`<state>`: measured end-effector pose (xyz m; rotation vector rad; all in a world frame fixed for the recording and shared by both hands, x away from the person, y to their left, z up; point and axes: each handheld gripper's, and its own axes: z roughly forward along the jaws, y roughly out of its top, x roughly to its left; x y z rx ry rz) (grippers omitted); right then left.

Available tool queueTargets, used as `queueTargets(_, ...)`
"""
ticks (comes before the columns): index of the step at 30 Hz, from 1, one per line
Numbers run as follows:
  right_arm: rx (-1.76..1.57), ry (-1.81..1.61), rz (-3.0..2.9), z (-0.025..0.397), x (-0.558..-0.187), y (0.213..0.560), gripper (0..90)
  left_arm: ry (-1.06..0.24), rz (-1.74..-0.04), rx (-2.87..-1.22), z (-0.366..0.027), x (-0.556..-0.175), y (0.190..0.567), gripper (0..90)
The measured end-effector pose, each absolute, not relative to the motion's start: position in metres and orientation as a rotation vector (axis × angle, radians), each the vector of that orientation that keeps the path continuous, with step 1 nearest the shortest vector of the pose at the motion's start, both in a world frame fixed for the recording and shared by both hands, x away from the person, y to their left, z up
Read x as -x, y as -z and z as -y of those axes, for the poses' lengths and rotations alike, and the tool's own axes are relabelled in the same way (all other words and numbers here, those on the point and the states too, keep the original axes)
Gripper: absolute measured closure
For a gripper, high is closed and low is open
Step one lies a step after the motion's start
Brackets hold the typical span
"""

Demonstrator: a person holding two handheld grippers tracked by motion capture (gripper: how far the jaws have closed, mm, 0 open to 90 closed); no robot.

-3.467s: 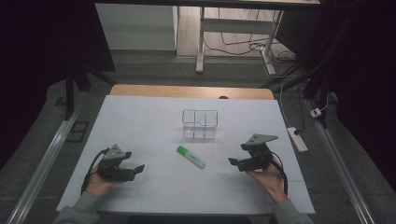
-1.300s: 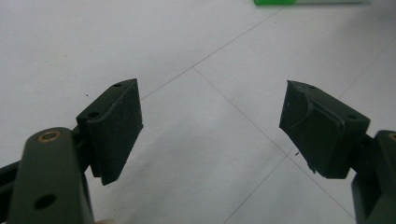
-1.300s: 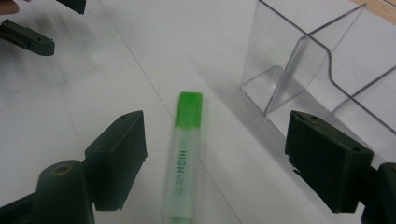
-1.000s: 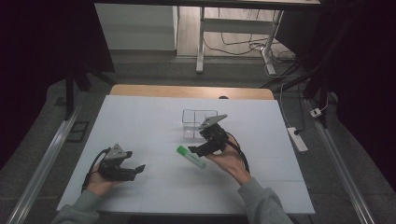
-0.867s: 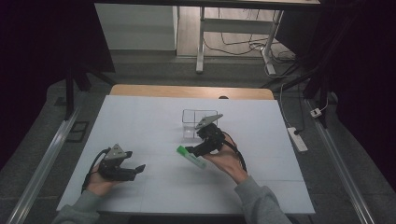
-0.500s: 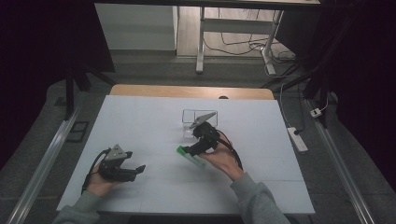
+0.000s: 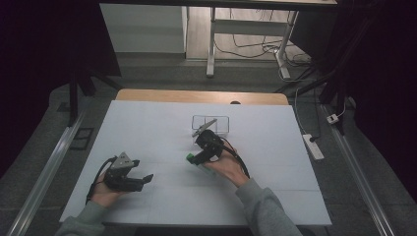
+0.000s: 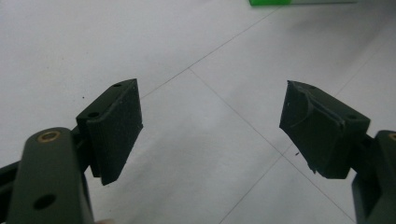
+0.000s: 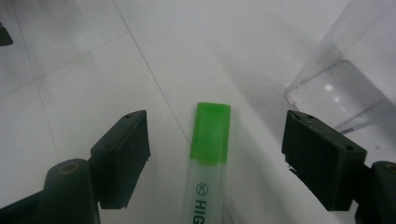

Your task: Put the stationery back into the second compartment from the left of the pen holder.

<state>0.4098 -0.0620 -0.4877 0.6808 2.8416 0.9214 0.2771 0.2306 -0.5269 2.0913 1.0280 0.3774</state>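
Observation:
A green-capped highlighter (image 9: 208, 158) lies flat on the white table, its cap end (image 7: 189, 158) sticking out from under my right gripper (image 7: 199, 157). My right gripper (image 9: 217, 156) is open, with one jaw on each side of the highlighter and neither pad touching it. A clear plastic box (image 7: 212, 125) stands just beyond, with its corner (image 9: 336, 88) at the right of the right gripper view. My left gripper (image 7: 142, 181) rests near the table's front left, open and holding nothing (image 8: 210, 130). The highlighter's green end (image 8: 275, 2) shows at the top of the left gripper view.
The white table top (image 7: 147, 128) has faint seam lines. A wooden strip (image 7: 201, 96) runs along its far edge. A white power strip (image 7: 313, 146) lies on the floor to the right, and metal rails (image 7: 49, 167) flank the table.
My right gripper has come from the table's right side to the highlighter and lowered over it, jaws open astride it. My left gripper has stayed put.

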Motion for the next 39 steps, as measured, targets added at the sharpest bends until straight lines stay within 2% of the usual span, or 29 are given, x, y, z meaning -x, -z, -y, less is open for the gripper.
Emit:
queueTargets(20,-0.645,-0.738,-2.862,0.037,-0.412,0.506,34.4,-0.374,-1.022,-2.096,-0.231,-0.278,0.528,20.7)
queueTargets(26,-0.621,-0.682,-2.865,0.032,-0.411,0.51,41.7,-0.374,-1.021,-2.095,-0.232,-0.278,0.528,20.7)
queueTargets(31,-0.613,-0.641,-2.875,0.028,-0.41,0.511,52.5,-0.376,-1.027,-2.091,-0.233,-0.277,0.527,20.7)
queueTargets(35,-0.603,-0.61,-2.884,0.025,-0.411,0.51,57.8,-0.376,-1.029,-2.093,-0.233,-0.278,0.528,20.7)
queueTargets(38,-0.642,-0.617,-2.885,0.024,-0.41,0.51,66.1,-0.379,-1.027,-2.096,-0.232,-0.277,0.528,20.7)
queueTargets(39,-0.642,-0.617,-2.885,0.024,-0.41,0.51,66.1,-0.379,-1.028,-2.096,-0.232,-0.277,0.528,20.7)
